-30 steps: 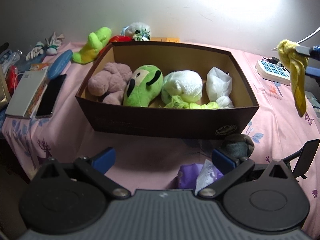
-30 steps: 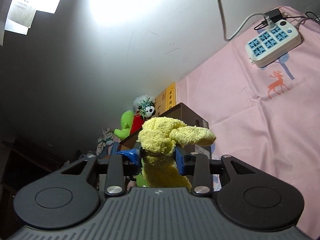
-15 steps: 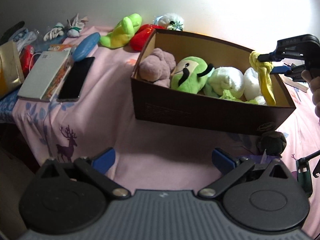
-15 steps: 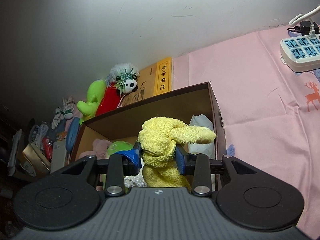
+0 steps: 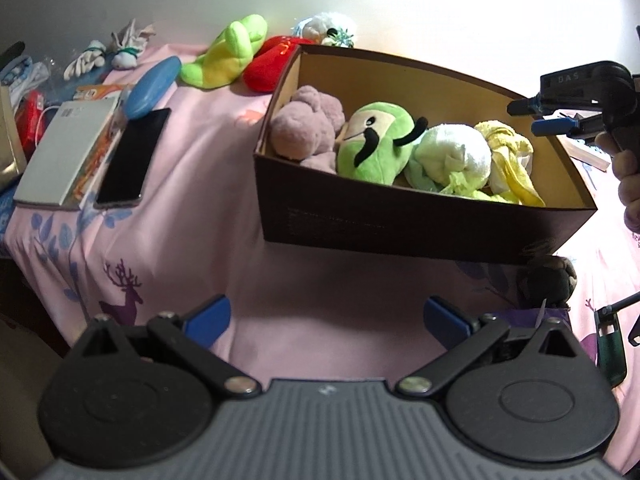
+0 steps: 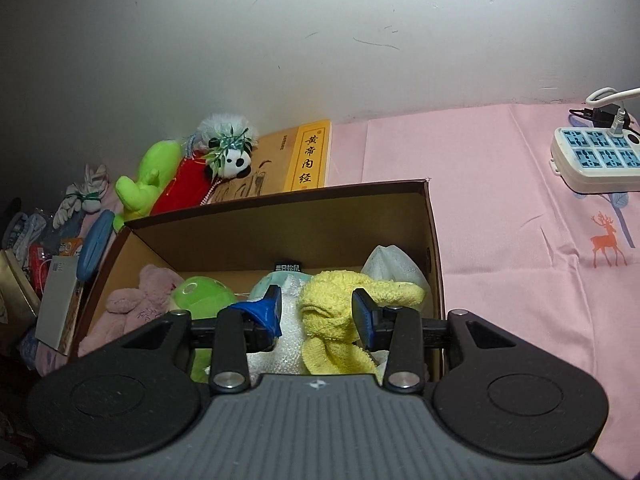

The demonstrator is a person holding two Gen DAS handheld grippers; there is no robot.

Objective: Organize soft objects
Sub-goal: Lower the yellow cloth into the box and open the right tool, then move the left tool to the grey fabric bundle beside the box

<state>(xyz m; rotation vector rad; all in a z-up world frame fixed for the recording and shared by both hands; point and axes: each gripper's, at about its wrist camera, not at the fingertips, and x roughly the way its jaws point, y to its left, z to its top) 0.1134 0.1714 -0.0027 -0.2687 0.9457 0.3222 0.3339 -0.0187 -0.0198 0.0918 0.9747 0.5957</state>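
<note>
Two grippers in play: right gripper [image 6: 316,312] sits over the box's [image 5: 400,220] right end, jaws opening, yellow towel [image 6: 340,320] between the pads but touching only the right one, so effectively released. It rests in the box beside the white roll [image 5: 452,156], long axis running toward the near wall, far closer to the right hand than to the left. Left gripper [image 5: 326,316] is wide open and empty, near side; a second ago the towel hung clamped outside the box.

Knotted yellow towel [image 5: 505,148] in box [image 5: 420,224]
</note>
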